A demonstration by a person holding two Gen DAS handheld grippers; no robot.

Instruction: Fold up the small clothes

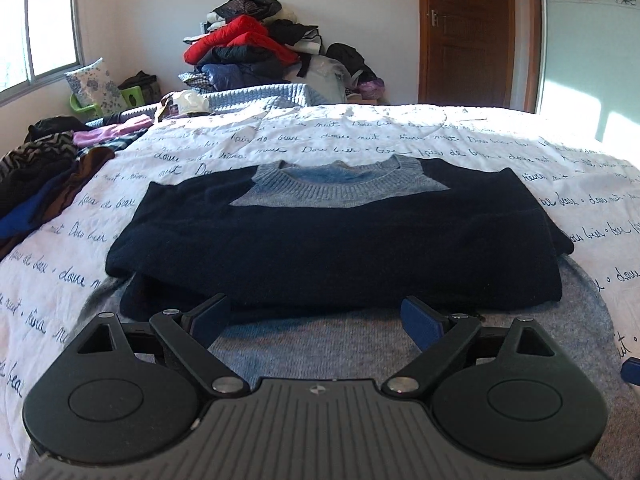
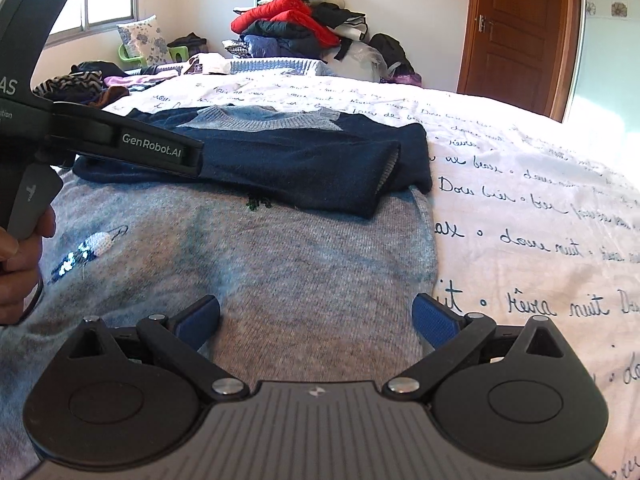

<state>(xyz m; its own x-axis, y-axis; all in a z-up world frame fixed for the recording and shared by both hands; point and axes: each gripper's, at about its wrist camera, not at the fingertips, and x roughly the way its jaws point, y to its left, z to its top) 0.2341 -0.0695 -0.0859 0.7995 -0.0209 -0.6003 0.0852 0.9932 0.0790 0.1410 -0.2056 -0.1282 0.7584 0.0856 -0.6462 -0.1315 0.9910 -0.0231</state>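
Note:
A grey knit sweater with navy sleeves (image 1: 340, 240) lies flat on the bed, collar away from me, both sleeves folded across its chest. It also shows in the right wrist view (image 2: 248, 264), with a sequin patch at the left. My left gripper (image 1: 316, 320) is open and empty, low over the grey lower body, just short of the folded sleeves. It appears from the side in the right wrist view (image 2: 160, 148). My right gripper (image 2: 316, 320) is open and empty above the sweater's lower right part.
The white bedspread with blue script (image 1: 400, 136) covers the bed. Loose clothes (image 1: 44, 176) lie at the left edge. A heap of jackets (image 1: 248, 48) stands at the far wall, a wooden door (image 1: 468, 32) to the right, a window (image 1: 40, 28) to the left.

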